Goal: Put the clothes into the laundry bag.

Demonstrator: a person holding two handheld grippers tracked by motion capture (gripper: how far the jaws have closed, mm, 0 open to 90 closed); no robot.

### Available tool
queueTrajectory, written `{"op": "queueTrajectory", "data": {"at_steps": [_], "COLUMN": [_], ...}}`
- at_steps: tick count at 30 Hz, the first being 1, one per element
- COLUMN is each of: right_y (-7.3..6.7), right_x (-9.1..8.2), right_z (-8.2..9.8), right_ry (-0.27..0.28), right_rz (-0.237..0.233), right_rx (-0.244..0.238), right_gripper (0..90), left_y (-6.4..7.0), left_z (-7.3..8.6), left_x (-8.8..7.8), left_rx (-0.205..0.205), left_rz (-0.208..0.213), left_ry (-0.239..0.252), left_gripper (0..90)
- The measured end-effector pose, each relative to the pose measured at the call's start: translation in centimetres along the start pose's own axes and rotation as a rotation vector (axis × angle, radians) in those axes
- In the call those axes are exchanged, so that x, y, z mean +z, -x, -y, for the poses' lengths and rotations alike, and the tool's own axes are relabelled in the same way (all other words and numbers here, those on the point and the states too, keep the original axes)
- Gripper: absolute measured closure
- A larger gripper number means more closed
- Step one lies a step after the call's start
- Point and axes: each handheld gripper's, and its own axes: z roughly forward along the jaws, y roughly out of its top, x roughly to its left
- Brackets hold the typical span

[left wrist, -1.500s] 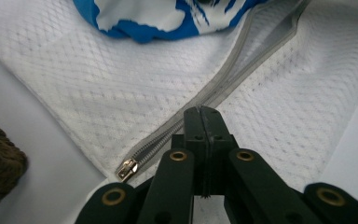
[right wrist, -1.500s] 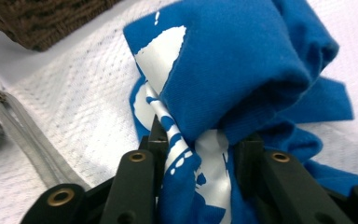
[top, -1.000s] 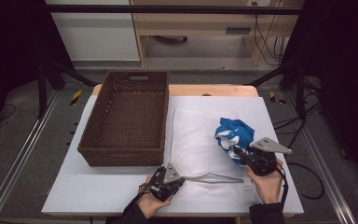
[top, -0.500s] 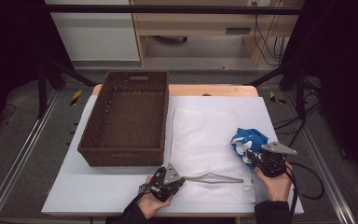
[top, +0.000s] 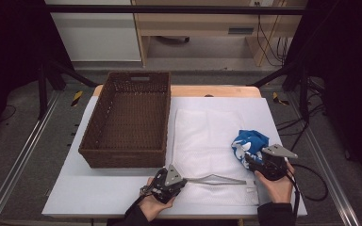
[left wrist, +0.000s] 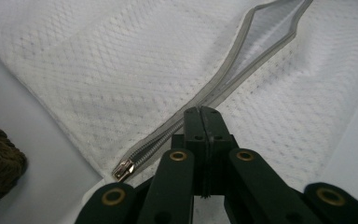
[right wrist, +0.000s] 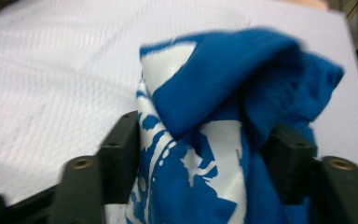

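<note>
Stuffing step: left gripper (left wrist: 200, 111) pinched shut on mesh laundry bag (top: 207, 136) zipper edge. Right gripper (right wrist: 200, 154) jaws just opening, blue-white cloth (right wrist: 228, 116) between them. Next: regrip cloth, push into zipper gap.

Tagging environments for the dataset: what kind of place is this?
Probably a lab data-collection station, not a home: a white table with a wicker basket and mesh laundry bag, framed by metal rails, loose cables at the side, office furniture behind.

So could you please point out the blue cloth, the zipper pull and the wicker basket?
blue cloth (right wrist: 223, 88), right gripper view, upper fold.
zipper pull (left wrist: 123, 169), left gripper view, metal tab.
wicker basket (top: 122, 158), high view, near wall.
</note>
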Motion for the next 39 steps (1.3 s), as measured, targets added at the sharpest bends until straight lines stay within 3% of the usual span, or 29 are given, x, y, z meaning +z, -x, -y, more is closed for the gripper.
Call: {"op": "queueTrajectory", "data": {"at_steps": [3, 4, 8, 10, 14, 16, 17, 18, 21, 24, 29, 33, 36, 39], "right_y": [-0.1, -0.1, -0.8, -1.6, -3.8, -5.1, -5.1, -6.2, -7.6, -8.6, -9.3, -9.3, -9.3, -9.3], "right_x": [-1.0, -1.0, -3.2, -3.8, -3.9, -3.3, -3.3, -2.5, -1.3, -0.3, 0.4, 0.8, 1.0, 1.2], "right_z": [-0.6, -0.6, -1.9, -2.3, -2.9, -2.8, -2.8, -2.5, -1.7, -0.8, 0.5, 1.3, 1.8, 2.0], "right_ry": [0.045, 0.045, 0.128, 0.149, 0.169, 0.142, 0.142, 0.108, 0.047, -0.019, -0.092, -0.141, -0.157, -0.170], "right_rz": [0.018, 0.018, 0.015, -0.011, -0.109, -0.179, -0.179, -0.226, -0.288, -0.322, -0.342, -0.328, -0.332, -0.320], "right_rx": [-0.006, -0.006, -0.016, -0.032, -0.071, -0.078, -0.078, -0.096, -0.114, -0.127, -0.138, -0.139, -0.147, -0.152], "right_gripper": [26.2, 26.2, 23.5, 25.5, 30.2, 33.3, 33.3, 36.7, 43.3, 50.1, 59.8, 62.7, 67.1, 77.5], "left_y": [0.2, 0.2, 1.0, 1.3, 1.4, 1.3, 1.3, 1.4, 1.3, 1.3, 1.6, 1.7, 1.7, 1.6], "left_z": [-0.2, -0.2, -0.3, -0.3, -0.1, 0.0, 0.0, 0.1, 0.2, 0.3, 0.4, 0.4, 0.4, 0.4], "left_x": [-0.4, -0.4, -0.4, -0.2, 0.0, 0.1, 0.1, 0.2, 0.3, 0.4, 0.5, 0.5, 0.6, 0.6], "left_rx": [0.001, 0.001, 0.015, 0.026, 0.028, 0.027, 0.027, 0.028, 0.031, 0.030, 0.038, 0.046, 0.044, 0.039], "left_rz": [0.007, 0.007, 0.034, 0.037, 0.040, 0.040, 0.040, 0.042, 0.036, 0.036, 0.040, 0.038, 0.038, 0.040], "left_ry": [0.017, 0.017, 0.021, 0.015, 0.009, 0.008, 0.008, 0.004, 0.000, -0.008, -0.015, -0.015, -0.013, -0.014], "left_gripper": [90.0, 90.0, 90.0, 90.0, 90.0, 90.0, 90.0, 90.0, 90.0, 90.0, 90.0, 90.0, 90.0, 90.0]}}
